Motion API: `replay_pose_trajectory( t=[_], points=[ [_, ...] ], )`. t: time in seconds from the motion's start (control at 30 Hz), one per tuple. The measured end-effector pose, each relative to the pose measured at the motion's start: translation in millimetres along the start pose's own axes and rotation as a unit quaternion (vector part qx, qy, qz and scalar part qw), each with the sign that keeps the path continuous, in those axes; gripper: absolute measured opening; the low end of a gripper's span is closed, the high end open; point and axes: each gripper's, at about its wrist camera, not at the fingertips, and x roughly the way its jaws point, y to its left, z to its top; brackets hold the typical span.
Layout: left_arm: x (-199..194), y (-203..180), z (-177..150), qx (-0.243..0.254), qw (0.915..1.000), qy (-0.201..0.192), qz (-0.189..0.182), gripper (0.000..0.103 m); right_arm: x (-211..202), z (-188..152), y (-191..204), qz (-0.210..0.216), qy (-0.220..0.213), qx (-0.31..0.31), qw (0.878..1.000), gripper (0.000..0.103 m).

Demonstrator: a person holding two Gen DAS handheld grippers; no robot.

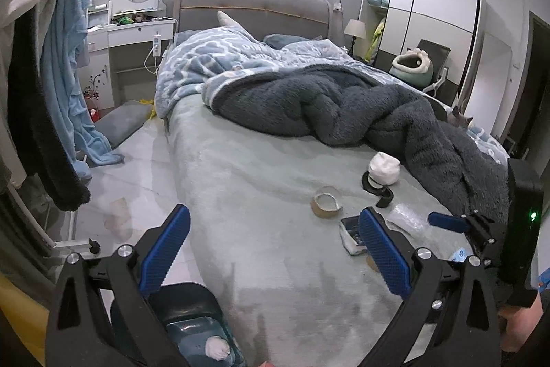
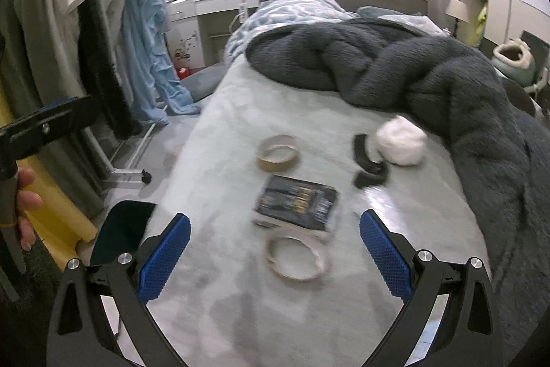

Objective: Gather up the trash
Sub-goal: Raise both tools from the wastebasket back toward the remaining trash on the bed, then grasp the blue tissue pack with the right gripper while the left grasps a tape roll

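Trash lies on the pale green bed sheet (image 2: 223, 126): a brown tape roll (image 2: 277, 153), a dark packet (image 2: 297, 203), a thin whitish tape ring (image 2: 295, 258), a black roll (image 2: 369, 160), a white crumpled wad (image 2: 400, 141) and clear plastic film (image 2: 395, 198). My right gripper (image 2: 275, 250) hovers open just above the tape ring and holds nothing. My left gripper (image 1: 275, 246) is open and empty over the bed's near left corner, left of the brown tape roll (image 1: 326, 202) and the packet (image 1: 352, 233). A dark bin (image 1: 192, 308) below it holds a white wad (image 1: 216, 348).
A dark grey fluffy blanket (image 1: 343, 105) is heaped across the bed behind the trash, with a cat (image 1: 460, 119) at its right edge. Clothes hang on a rack (image 1: 65, 57) at the left above the tiled floor (image 1: 137, 167). A white dresser (image 1: 137, 33) and a wardrobe (image 1: 429, 19) stand at the back.
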Motion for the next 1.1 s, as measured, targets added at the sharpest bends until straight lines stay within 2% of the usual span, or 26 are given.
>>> replay_pose_trajectory(
  t=[0.2,0.37,0.7,1.1],
  points=[
    [13,-25,-7,0.006,0.9999,0.01,-0.012,0.1,-8,-12,-35,-0.015,0.008,0.025,1.0,0.1],
    [30,-45,-13,0.027,0.998,0.051,-0.024,0.1,-13,-23,-55,-0.032,0.015,0.028,0.999,0.1],
    [45,-83,-29,0.049,0.9956,0.063,-0.048,0.1,-28,-46,-91,-0.047,0.03,0.045,0.997,0.1],
    [74,-126,-50,0.091,0.989,0.1,-0.06,0.099,-35,-72,-99,-0.028,0.055,0.018,0.998,0.1]
  ],
)
